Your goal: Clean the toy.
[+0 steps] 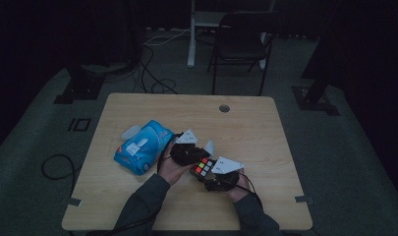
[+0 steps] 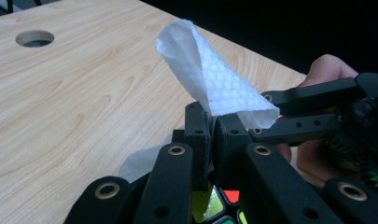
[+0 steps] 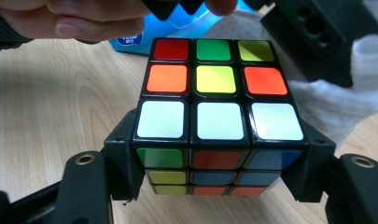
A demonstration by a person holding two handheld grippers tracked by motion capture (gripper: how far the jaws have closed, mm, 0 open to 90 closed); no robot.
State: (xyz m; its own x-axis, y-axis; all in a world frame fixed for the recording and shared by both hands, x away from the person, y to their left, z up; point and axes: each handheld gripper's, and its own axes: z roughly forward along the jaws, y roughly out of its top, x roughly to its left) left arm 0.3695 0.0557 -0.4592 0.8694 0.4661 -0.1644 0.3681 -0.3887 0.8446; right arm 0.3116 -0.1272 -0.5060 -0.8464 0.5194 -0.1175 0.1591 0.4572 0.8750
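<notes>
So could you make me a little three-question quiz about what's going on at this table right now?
1. True or false: the right gripper is clamped on the puzzle cube.
2. What does the left gripper pinch between its jaws? A) a cable B) a white tissue C) a pen
3. Which thing lies on the table to the left of the person's hands, seen from the high view?

Key:
1. True; its jaws press the cube's two sides.
2. B, the white tissue, which stands up above the cube.
3. The blue tissue pack.
</notes>
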